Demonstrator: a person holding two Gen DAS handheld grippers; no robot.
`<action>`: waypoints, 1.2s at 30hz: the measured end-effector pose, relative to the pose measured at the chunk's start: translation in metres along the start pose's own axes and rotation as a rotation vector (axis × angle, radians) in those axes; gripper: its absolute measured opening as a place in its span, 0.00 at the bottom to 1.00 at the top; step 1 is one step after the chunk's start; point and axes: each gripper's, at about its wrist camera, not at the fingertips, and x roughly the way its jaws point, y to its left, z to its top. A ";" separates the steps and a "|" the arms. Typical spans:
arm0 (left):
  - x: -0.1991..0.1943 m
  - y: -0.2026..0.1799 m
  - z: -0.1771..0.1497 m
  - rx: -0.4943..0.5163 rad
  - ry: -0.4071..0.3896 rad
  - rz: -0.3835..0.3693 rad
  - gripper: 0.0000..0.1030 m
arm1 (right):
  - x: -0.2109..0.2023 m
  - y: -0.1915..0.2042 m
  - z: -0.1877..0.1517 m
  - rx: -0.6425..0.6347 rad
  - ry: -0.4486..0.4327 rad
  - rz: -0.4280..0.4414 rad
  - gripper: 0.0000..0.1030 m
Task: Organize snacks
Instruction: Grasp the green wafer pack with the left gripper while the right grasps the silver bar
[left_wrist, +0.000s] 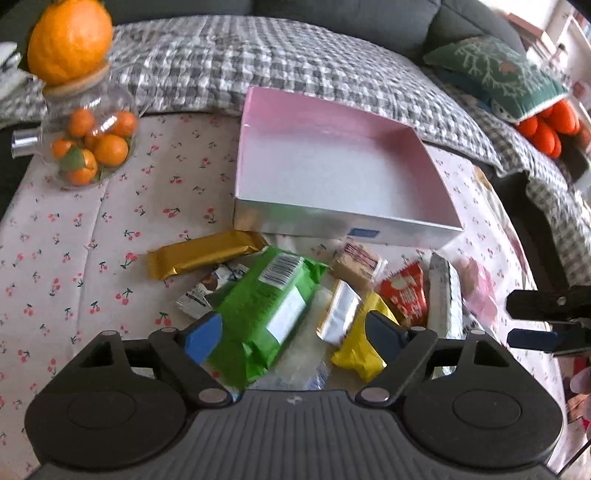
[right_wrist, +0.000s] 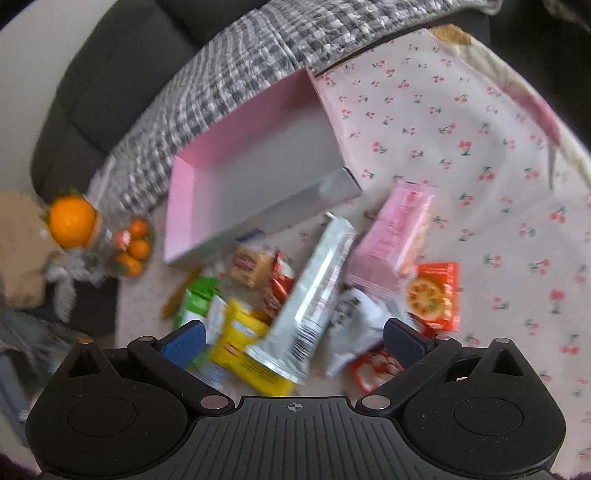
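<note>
The left gripper (left_wrist: 293, 332) hangs over the snack pile with its jaws wide and holding nothing; the green pack (left_wrist: 267, 317) lies between the fingers, with no pad pressing on it. The snacks sit in a loose heap on the cherry-print cloth (left_wrist: 92, 236), just at six o'clock of the box (left_wrist: 332, 173), which is pink inside, silver outside and has nothing in it. Around the green pack: a gold bar (left_wrist: 207, 254) at eleven o'clock, a tan biscuit pack (left_wrist: 358, 264) at one, a red pack (left_wrist: 404, 295) and a silver bar (left_wrist: 445, 295) at three, a yellow pack (left_wrist: 360, 347) at four. A glass jar (left_wrist: 88, 140) of small oranges stands at nine o'clock of the box, well apart.

The right gripper (right_wrist: 293, 341) is also spread wide and grips nothing; the silver bar (right_wrist: 314, 295) runs up between its fingers, perhaps untouched, though blur makes that uncertain. A pink pack (right_wrist: 393, 240) lies at one o'clock of that bar, a red cracker pack (right_wrist: 436, 295) at three.
</note>
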 end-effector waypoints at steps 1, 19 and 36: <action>0.002 0.003 0.002 -0.004 -0.001 -0.013 0.79 | 0.002 0.000 0.002 0.013 -0.001 0.014 0.99; 0.037 0.025 0.004 0.002 0.035 -0.018 0.57 | 0.046 -0.002 0.012 0.107 0.029 -0.062 0.57; 0.043 0.019 -0.001 -0.005 0.052 0.011 0.40 | 0.052 -0.005 0.008 0.107 0.006 -0.101 0.30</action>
